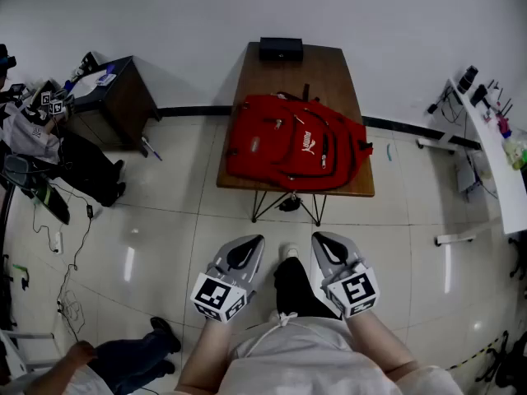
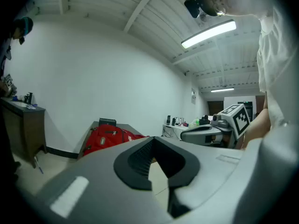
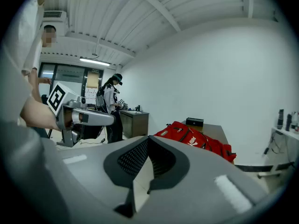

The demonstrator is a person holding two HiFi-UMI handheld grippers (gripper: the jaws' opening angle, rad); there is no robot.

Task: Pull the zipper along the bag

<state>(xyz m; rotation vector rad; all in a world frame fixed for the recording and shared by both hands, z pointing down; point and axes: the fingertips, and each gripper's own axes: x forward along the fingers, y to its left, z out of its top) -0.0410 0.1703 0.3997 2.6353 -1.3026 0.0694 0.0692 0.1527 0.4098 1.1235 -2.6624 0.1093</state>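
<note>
A red backpack (image 1: 288,146) lies flat on a brown wooden table (image 1: 329,68) ahead of me, its zippers too small to make out. Both grippers hang close to my body, well short of the table and side by side. My left gripper (image 1: 249,248) and right gripper (image 1: 326,243) are shut and hold nothing. In the left gripper view the backpack (image 2: 110,136) lies far beyond the shut left gripper (image 2: 153,143). The right gripper view shows the backpack (image 3: 196,136) far past the shut right gripper (image 3: 148,141).
A black box (image 1: 281,48) sits at the table's far end. A dark cabinet (image 1: 123,97) and a person (image 1: 33,130) are at the left, a white desk (image 1: 494,146) at the right. Cables (image 1: 70,262) trail on the tiled floor. Another person (image 1: 123,360) crouches at bottom left.
</note>
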